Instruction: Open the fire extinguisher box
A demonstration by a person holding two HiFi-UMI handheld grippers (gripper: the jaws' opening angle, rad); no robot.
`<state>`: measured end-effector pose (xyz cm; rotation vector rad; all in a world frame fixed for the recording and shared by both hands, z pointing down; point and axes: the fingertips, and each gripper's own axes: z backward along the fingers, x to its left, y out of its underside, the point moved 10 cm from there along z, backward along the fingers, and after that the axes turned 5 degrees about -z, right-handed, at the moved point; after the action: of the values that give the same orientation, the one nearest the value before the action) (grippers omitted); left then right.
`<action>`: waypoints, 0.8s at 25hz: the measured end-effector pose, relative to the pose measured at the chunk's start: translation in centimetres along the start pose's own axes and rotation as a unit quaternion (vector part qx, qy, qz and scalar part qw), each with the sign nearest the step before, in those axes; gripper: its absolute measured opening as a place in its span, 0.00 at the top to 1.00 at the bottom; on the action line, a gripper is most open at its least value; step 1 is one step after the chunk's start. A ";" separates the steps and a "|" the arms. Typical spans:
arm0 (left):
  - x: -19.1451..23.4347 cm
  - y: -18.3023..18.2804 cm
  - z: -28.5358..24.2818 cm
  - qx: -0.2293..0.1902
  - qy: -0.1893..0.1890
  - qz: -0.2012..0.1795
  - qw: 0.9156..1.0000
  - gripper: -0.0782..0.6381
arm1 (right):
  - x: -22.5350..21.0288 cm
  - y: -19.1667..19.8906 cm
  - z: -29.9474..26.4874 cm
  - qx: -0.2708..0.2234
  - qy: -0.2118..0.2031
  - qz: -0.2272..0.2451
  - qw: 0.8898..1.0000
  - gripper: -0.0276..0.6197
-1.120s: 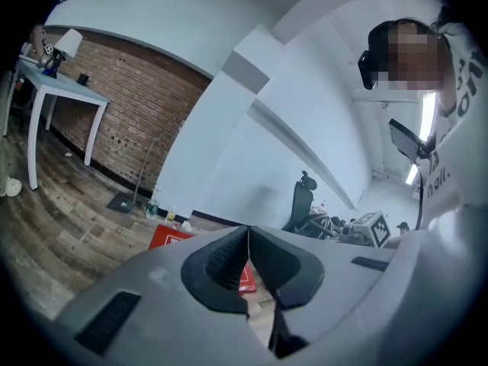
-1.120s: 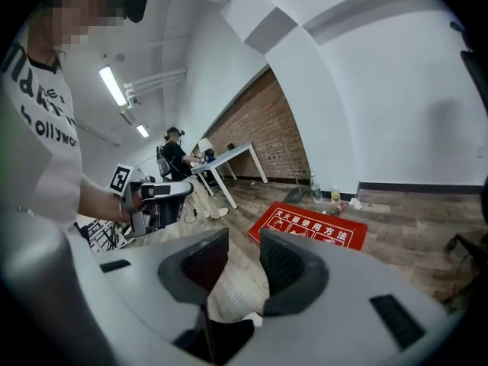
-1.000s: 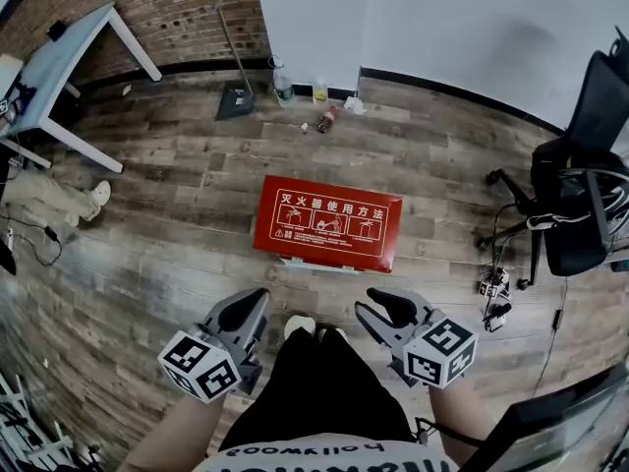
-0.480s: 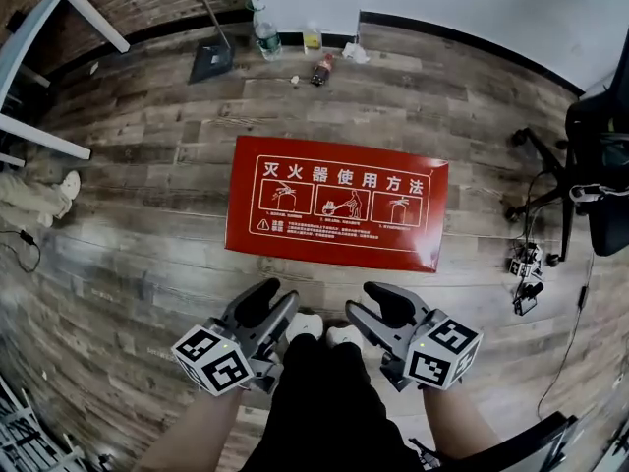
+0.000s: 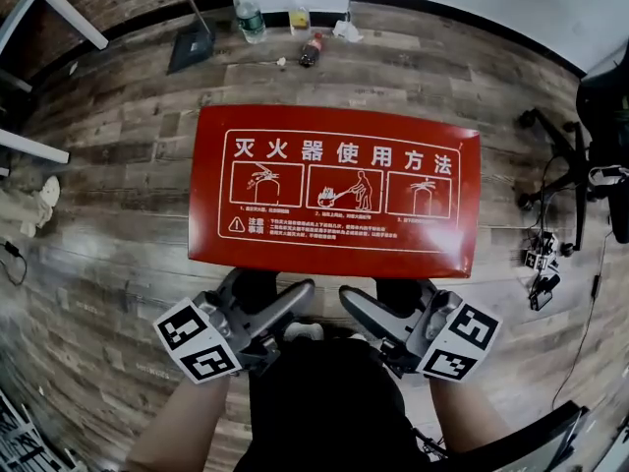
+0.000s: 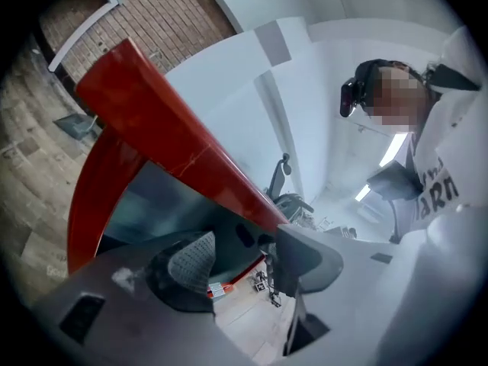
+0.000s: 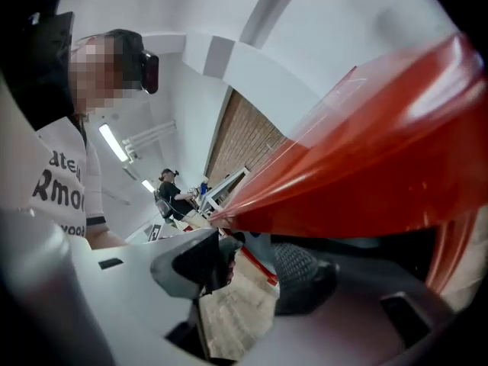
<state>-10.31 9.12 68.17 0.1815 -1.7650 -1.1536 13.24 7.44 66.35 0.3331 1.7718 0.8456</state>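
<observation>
Fire extinguisher box (image 5: 334,190): red, top face with white instruction pictures, standing on wood floor (image 5: 108,214), dead centre, 12 o'clock from your claws. Your left claw (image 5: 278,291) at box's 7 o'clock, tips tucked under near red edge. Jaws have just been opening, now spread wide, nothing pinched between pads. Your right claw (image 5: 378,298) at 5 o'clock, likewise just been opening, wide apart under red edge, gripping nothing. Dustpan (image 5: 192,47) at 11 o'clock, office chair (image 5: 595,126) at 3.

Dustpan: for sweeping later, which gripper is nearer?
Left. The dustpan lies beyond the box, up-left of the left gripper; the right gripper sits farther right. Both just opened, gripping nothing.
</observation>
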 end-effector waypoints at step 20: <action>-4.5 -5.4 0.0 -0.067 0.058 0.015 0.996 0.58 | 4.3 -4.0 1.2 -0.076 -0.060 -0.037 0.995 0.65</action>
<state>-9.96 8.79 61.16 0.1387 -1.5779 -1.2096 13.45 7.62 60.33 0.2132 1.5883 0.8831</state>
